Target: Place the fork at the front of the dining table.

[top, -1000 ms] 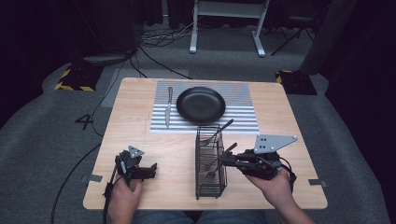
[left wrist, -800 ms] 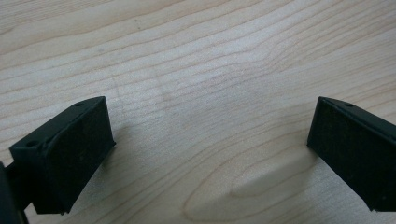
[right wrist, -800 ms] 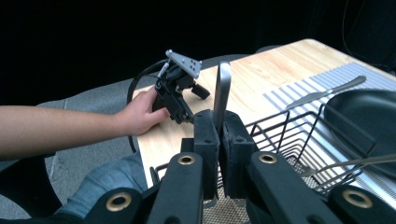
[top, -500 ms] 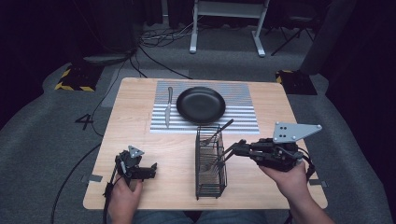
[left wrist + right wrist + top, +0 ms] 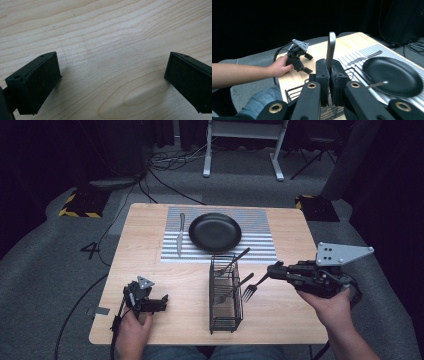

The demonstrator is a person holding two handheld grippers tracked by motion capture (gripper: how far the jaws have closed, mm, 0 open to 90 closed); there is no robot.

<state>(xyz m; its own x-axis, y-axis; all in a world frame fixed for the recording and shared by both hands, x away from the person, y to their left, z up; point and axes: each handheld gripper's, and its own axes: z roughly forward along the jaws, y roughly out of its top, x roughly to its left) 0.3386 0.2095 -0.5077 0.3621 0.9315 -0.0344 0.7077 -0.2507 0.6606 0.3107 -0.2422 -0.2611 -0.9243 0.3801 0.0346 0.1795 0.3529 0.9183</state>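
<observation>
A: High view: the right claw (image 5: 272, 270) is clamped on a fork (image 5: 252, 289) by its handle, tines hanging just beside the rack (image 5: 225, 292).

B: Lifted clear of the rack, I'd guess, bound for the mat (image 5: 260, 235) by the plate (image 5: 215, 232). Left claw (image 5: 157, 302)?

A: Spread wide, parked on the bare surface (image 5: 150, 265), likely out of the way.

The fork (image 5: 331, 47) tines (below the right tool (image 5: 329, 72)) are hidden.
</observation>
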